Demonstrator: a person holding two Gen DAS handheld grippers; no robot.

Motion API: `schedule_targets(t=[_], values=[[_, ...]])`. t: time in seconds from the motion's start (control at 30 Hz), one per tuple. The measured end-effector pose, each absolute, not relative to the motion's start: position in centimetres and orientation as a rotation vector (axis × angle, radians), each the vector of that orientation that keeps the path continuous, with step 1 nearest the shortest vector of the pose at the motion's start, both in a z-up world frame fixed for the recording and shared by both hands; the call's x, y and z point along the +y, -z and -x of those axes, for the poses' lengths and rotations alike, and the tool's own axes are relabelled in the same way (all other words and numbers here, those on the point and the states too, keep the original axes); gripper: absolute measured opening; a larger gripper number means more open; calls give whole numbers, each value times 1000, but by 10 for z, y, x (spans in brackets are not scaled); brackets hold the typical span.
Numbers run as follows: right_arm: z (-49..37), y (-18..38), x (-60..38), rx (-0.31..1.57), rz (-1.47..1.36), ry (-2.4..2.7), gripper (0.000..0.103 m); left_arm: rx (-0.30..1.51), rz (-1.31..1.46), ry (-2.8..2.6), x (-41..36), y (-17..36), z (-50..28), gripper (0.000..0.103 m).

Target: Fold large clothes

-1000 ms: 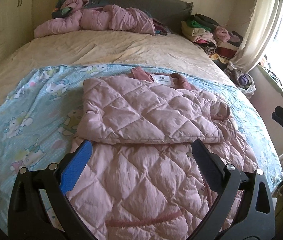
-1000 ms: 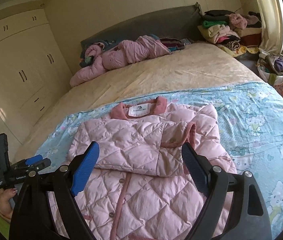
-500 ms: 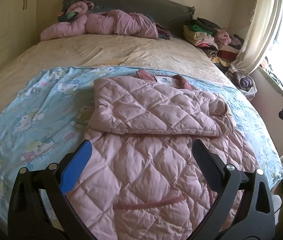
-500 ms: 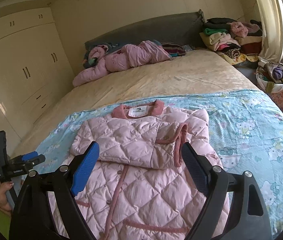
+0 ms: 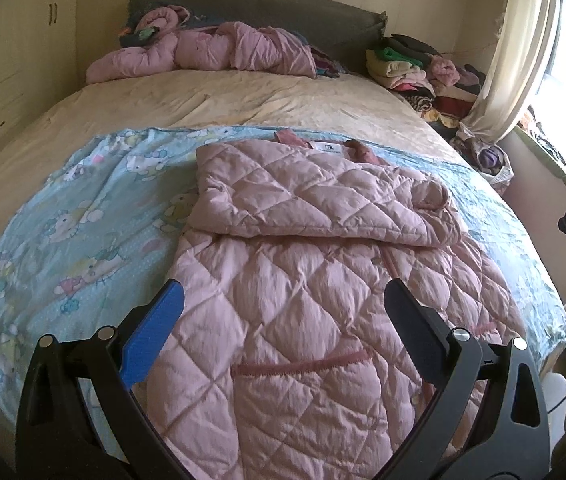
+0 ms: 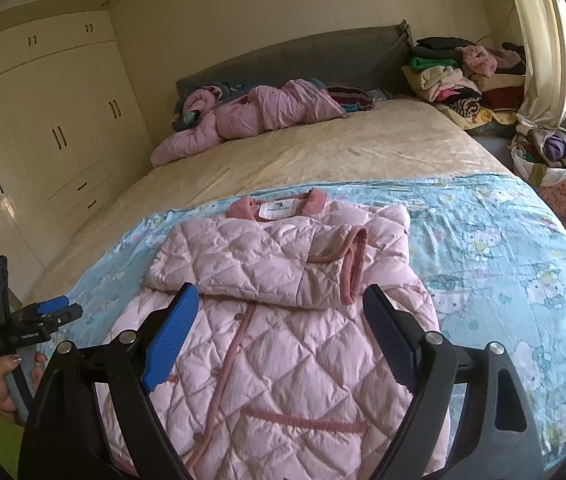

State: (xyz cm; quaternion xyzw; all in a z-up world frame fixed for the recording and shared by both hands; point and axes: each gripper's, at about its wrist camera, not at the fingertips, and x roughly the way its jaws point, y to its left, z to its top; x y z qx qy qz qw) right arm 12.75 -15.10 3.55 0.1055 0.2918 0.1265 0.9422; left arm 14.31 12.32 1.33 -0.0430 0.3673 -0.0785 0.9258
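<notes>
**Quilted coat lay part-folded on the bed, both grippers empty above it**

Pink quilted coat (image 5: 307, 280) lay on a blue cartoon-print sheet (image 5: 83, 216) across the lower centre of both frames, its collar and white label toward the top. Both sleeves were folded across the chest, the cuffed one on top at centre right of the right wrist view. The button placket and a pocket seam showed on the lower body.

The left gripper (image 5: 283, 312) hovered over the coat's lower half with its jaws wide apart and nothing between them. The right gripper (image 6: 279, 328) likewise stood with jaws apart over the coat, clamping nothing.

In the right wrist view, a hand (image 6: 1, 380) held the left gripper's handle at the lower left edge. Another pink garment (image 6: 243, 120) sat bunched by the grey headboard (image 6: 303, 60), and a pile of clothes (image 6: 463, 76) occupied the upper right.
</notes>
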Motion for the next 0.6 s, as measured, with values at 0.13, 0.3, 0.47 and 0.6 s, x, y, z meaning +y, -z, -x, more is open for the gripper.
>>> schedule_targets(t=[0.13, 0.3, 0.47, 0.6], values=[[-121, -29, -151, 603, -213, -259, 83, 754, 83, 158, 122, -11, -134, 94], [-112, -19, -151, 616, -216, -264, 83, 760, 64, 152, 119, -5, -124, 94], [-107, -11, -150, 627, -202, -262, 83, 762, 45, 144, 116, 0, -115, 94], [-103, -5, -150, 646, -195, -266, 83, 763, 45, 145, 114, 3, -109, 94]])
